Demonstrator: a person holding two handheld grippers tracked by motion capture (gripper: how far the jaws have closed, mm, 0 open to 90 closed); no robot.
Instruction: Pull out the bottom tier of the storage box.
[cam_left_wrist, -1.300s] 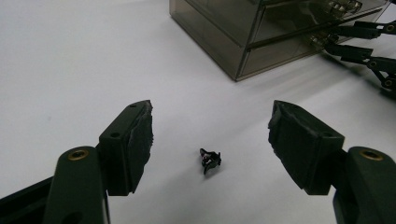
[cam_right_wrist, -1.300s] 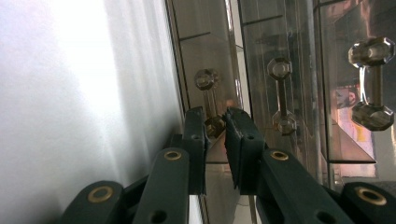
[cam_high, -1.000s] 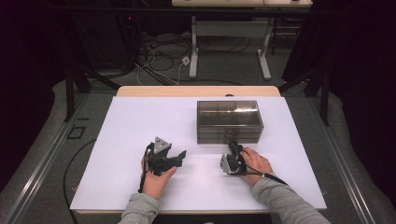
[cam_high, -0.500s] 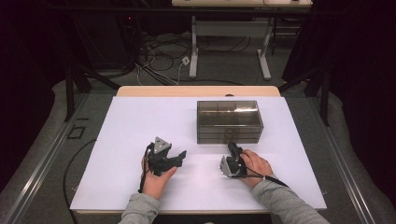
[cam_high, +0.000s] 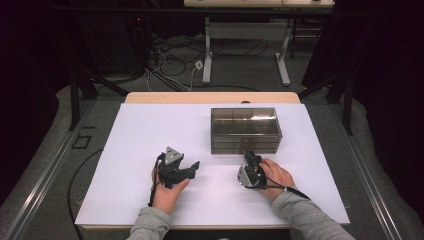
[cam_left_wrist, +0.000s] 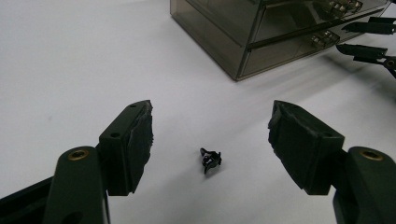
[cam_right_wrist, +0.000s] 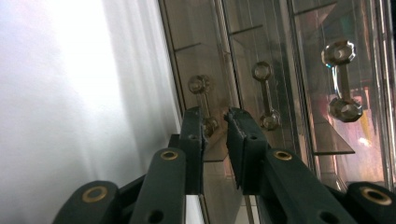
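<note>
Two tools are engaged: the right tool (cam_right_wrist: 215, 140), nearly closed, is lined up at a drawer handle (cam_right_wrist: 203, 105); the left tool (cam_left_wrist: 210, 140), wide open and empty, is poised over a small black clip (cam_left_wrist: 211, 159). A pull seems next.

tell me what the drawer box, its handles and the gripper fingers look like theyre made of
Drawer box: smoky translucent plastic, glossy; you can see through its walls and light glints off it.
Handles: clear faceted plastic or possibly glass, judging by their sparkle; hard to say which.
Left gripper fingers: matte black rigid plastic with brass-coloured rivets, faced with rough dark pads that look rubbery or foam-like.
</note>
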